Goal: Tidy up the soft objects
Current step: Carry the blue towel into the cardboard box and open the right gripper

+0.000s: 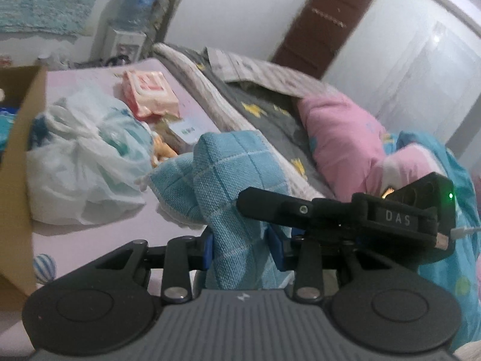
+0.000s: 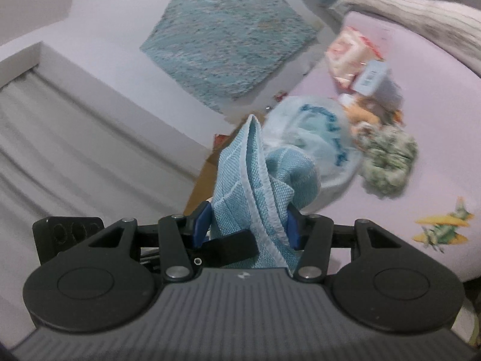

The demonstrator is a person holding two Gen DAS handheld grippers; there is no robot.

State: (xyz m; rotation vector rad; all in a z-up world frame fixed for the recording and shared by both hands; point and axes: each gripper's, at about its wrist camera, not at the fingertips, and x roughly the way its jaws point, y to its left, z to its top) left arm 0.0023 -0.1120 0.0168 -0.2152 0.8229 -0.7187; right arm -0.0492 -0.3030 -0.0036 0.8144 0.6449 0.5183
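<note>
Jaws of left gripper pinch bunched blue towel; right gripper jaws clamp same towel's hemmed edge. Towel hangs lifted between both, above pink sheet, near plastic bag and cardboard box. Risks — grippers crowd each other, fingers could collide; thin hem may slide free if pulled apart; dangling fold could snag bag.

Left claw with blue pads, black linkage arms, silver screws, two round black discs, ribbed grey body with small white logo, right claw alike, black housing marked DAS, green light, white cable
</note>
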